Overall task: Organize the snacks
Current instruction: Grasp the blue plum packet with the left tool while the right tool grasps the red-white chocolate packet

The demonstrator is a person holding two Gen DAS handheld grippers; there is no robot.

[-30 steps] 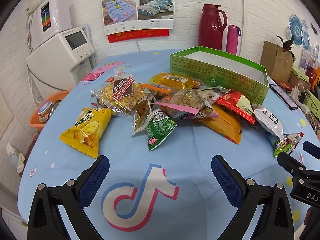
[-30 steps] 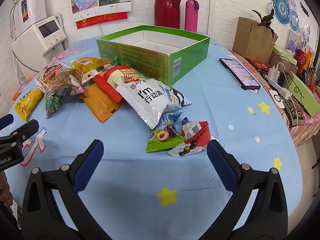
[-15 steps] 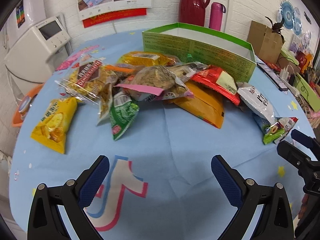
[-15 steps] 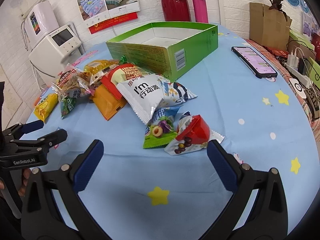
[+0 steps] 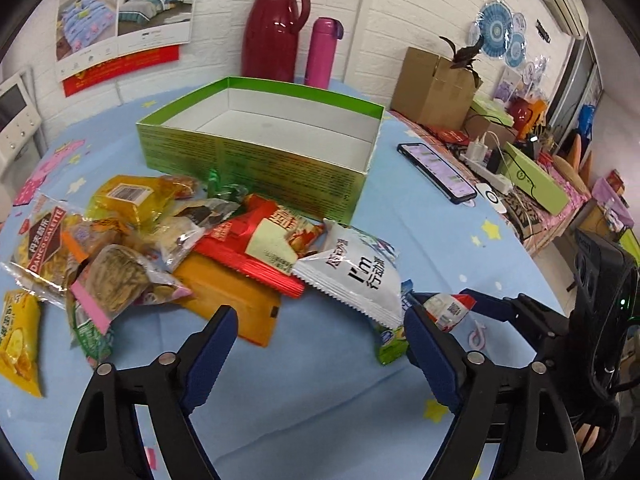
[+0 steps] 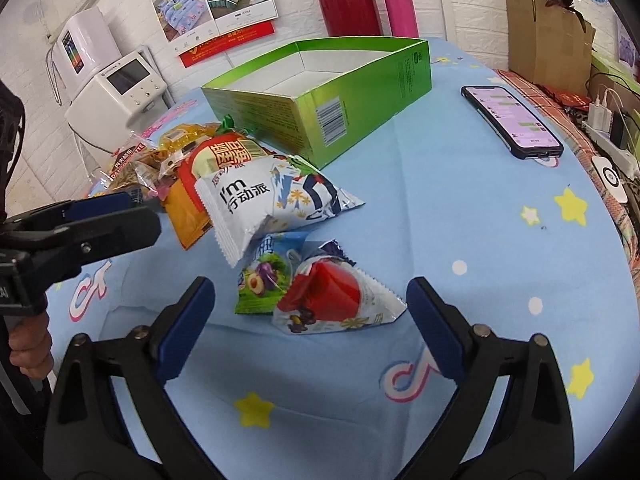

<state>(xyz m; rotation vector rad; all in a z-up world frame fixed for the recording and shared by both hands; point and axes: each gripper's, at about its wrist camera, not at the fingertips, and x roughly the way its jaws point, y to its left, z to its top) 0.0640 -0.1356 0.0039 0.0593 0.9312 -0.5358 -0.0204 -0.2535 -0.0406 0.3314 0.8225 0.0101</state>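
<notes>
Snacks piled mid-table on the blue tablecloth (image 6: 460, 208), none in the green box (image 5: 256, 160) yet.

Near: left gripper (image 5: 318, 342) fingers wide apart, nothing between them, hovering over bare cloth at bottom centre of the left wrist view. Right gripper (image 6: 310, 320) fingers also wide apart, low over the cloth, straddling the red-and-white packet (image 6: 332, 300), not touching it as far as the view shows. Bare cloth fills the bottom of both frames.

Just beyond: plum packet (image 6: 260, 284) touching the red-and-white packet on its left, partly under the white "I'm" bag (image 6: 260, 200). In the left wrist view the white bag sits centre-right, the orange pouch (image 5: 232, 296) just ahead of the left finger, the red bag (image 5: 256, 244) overlapping both. Yellow chip bag (image 5: 18, 340) at the lower left edge, clear cookie bag (image 5: 40, 248) and more clear packs stacked mid-left.

Obstruction: in the right wrist view the left gripper comes in from the left edge, close beside the orange pouch; a hand (image 6: 28, 350) holds its grip at lower left.

Mid: green box open-topped, inside empty and white, its near corner just beside the pile. Open cloth to the right of the box.

Far: phone (image 6: 512, 120) flat near the right table edge, well apart from the snacks. Red thermos (image 5: 274, 28) and pink bottle (image 5: 322, 52) behind the box by the wall. Cardboard box (image 5: 436, 88) and power strip (image 5: 490, 172) off the table's right side. White appliance (image 6: 116, 96) upper left.
</notes>
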